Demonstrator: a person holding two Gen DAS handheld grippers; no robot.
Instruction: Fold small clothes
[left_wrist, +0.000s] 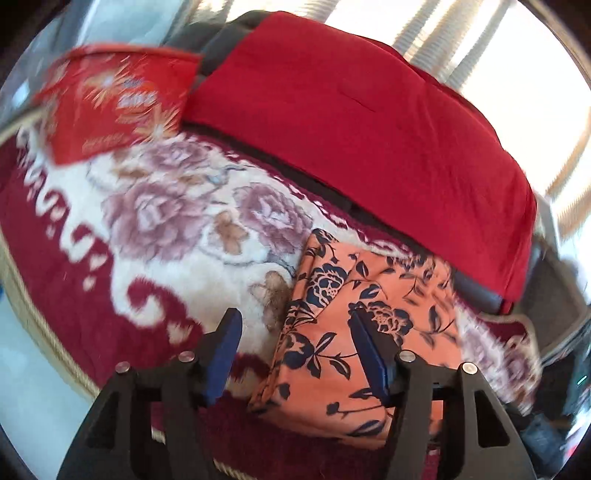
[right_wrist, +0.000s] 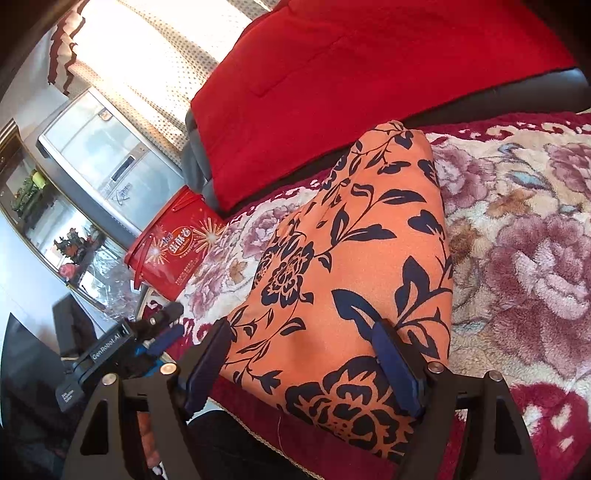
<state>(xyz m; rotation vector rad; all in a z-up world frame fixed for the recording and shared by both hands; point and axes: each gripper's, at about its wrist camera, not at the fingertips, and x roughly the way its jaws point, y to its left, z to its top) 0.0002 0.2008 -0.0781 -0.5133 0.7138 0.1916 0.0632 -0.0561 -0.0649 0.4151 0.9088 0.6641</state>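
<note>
Garment: an orange cloth (right_wrist: 354, 258) printed with dark blue flowers and leaves, folded into a long flat bundle, lying on the blanket near its front edge
Blanket: a plush floral blanket (left_wrist: 166, 221), cream in the middle with mauve roses and a dark red border, spread under the garment
Left gripper: the left gripper (left_wrist: 295, 350) hangs above the near left edge of the garment, its jaws parted at a middling width with nothing pinched between them; its right blue pad is over the orange cloth, its left pad over the blanket, and whether either touches the fabric I cannot tell
Right gripper: the right gripper (right_wrist: 306, 365) sits low over the near end of the garment with its jaws spread wide; the orange cloth fills the gap between the pads, but they do not press it
Other gripper in view: the left gripper also shows at the lower left of the right wrist view, beside the blanket's edge
Behind: a plain red cover (left_wrist: 351, 122) lies draped over a dark seat back, just beyond the blanket
Side: a red box (right_wrist: 173, 247) with firework patterns stands beside the blanket
Window: bright curtains (right_wrist: 155, 62) behind the seat
</note>
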